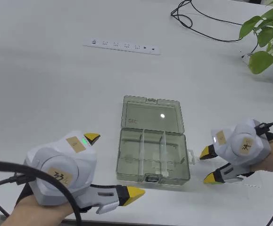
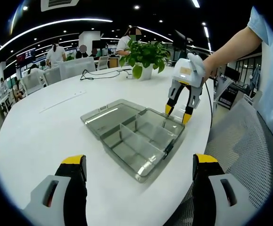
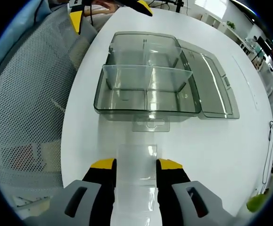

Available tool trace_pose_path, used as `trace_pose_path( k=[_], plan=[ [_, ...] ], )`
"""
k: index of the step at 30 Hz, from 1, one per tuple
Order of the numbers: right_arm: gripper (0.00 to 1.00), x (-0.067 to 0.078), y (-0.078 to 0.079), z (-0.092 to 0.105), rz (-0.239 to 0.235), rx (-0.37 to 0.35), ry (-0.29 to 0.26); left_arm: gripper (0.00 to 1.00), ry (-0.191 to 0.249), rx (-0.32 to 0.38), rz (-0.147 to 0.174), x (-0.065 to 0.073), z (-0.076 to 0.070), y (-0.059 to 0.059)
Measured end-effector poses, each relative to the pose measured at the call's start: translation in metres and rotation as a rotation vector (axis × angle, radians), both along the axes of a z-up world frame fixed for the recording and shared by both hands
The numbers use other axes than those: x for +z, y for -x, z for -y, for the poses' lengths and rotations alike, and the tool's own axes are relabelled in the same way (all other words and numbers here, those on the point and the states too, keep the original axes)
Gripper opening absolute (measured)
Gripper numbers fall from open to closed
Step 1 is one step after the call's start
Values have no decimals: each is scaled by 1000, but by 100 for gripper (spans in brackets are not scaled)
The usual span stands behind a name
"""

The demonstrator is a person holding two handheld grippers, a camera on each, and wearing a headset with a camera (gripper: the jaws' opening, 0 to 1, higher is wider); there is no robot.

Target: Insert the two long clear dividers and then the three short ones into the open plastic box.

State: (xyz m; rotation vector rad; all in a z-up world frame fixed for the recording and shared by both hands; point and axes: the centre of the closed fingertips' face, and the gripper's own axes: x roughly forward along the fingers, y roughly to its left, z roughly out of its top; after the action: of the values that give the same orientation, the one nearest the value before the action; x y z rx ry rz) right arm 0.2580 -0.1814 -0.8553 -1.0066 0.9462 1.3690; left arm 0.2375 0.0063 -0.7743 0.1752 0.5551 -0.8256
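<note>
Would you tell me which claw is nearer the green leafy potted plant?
Right. The right claw is on the green leafy plant's side of the clear plastic box; the left claw is opposite.

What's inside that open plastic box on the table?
Clear dividers stand upright inside the box, splitting it into compartments. Being see-through, their exact number is hard to tell. Nothing else seems to lie inside.
</note>
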Motion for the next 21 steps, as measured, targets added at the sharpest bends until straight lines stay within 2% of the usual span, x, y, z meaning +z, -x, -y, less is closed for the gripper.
trace_pose_path(
  k=[7, 15, 21],
  plan=[
    [33, 0, -1, 1, 4, -4, -6, 95, 7, 5, -3, 1, 1, -2],
    [33, 1, -1, 2, 5, -51, -21, 94, 4, 6, -3, 0, 0, -2],
    [32, 7, -5, 2, 22, -84, -46, 94, 15, 11, -14, 0, 2, -3]
  ],
)
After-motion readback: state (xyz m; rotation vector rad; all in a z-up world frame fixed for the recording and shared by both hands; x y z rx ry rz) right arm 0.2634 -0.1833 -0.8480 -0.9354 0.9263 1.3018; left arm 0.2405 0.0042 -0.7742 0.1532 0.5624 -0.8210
